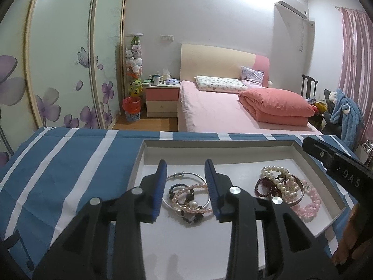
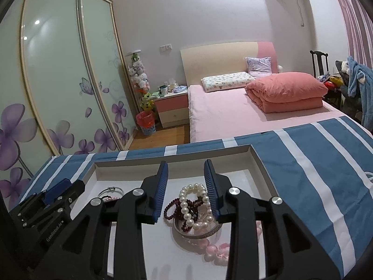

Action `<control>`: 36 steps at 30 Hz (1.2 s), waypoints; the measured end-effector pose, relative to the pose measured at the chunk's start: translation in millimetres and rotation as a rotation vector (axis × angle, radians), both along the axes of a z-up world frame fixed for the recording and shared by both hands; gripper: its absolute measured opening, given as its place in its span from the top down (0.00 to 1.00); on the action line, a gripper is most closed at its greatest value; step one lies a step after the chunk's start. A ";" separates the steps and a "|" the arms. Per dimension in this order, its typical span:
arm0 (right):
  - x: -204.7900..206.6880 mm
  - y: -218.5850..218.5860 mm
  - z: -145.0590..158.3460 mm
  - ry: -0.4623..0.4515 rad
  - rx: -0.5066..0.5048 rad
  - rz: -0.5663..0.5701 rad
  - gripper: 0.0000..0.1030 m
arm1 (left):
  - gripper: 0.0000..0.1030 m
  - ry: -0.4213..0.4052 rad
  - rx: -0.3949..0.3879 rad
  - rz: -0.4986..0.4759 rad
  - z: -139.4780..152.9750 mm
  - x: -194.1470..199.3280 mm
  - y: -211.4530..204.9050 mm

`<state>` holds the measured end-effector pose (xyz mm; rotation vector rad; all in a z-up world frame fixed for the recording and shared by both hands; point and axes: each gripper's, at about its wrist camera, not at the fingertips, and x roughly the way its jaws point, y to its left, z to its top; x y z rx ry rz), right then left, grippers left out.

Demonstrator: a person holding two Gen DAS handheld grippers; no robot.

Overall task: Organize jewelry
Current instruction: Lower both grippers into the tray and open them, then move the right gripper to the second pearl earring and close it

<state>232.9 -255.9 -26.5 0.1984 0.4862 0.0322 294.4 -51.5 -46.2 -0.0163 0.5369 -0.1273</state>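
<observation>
A shallow white tray (image 1: 219, 143) lies on a blue and white striped cloth (image 1: 70, 163). In it, a left pile holds a thin silver bangle (image 1: 186, 175), pink pearl strands and a black bead bracelet (image 1: 190, 217). A right pile holds a white pearl bracelet (image 1: 277, 175), dark red beads (image 1: 262, 187), a wide silver bangle and pink bead bracelet (image 1: 310, 207). My left gripper (image 1: 185, 165) is open and empty above the left pile. My right gripper (image 2: 185, 165) is open and empty above the right pile (image 2: 188, 206); its body shows in the left wrist view (image 1: 338, 165).
The striped cloth (image 2: 314, 163) extends to both sides of the tray (image 2: 172, 156). Beyond it stand a pink bed (image 1: 221, 107), a nightstand (image 1: 160, 98), a red bin (image 1: 131, 109), a floral wardrobe (image 1: 58, 70) and a chair with blue clothes (image 1: 347, 112).
</observation>
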 end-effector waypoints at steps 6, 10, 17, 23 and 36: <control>-14.9 -2.1 2.0 0.012 -0.009 0.013 0.67 | 0.65 -0.006 -0.003 0.003 7.8 -12.9 3.6; -30.9 -0.9 1.1 0.044 -0.021 0.051 0.68 | 0.61 -0.012 -0.004 -0.001 13.7 -30.0 12.9; -67.1 11.5 -19.0 0.194 -0.065 0.232 0.68 | 0.40 0.028 0.003 -0.012 10.3 -75.3 34.6; -98.9 39.1 -47.6 0.320 -0.151 0.409 0.68 | 0.28 0.066 0.005 -0.012 4.1 -107.1 53.5; -103.8 70.3 -60.6 0.359 -0.228 0.483 0.72 | 0.26 0.098 -0.024 0.032 -0.3 -127.2 81.3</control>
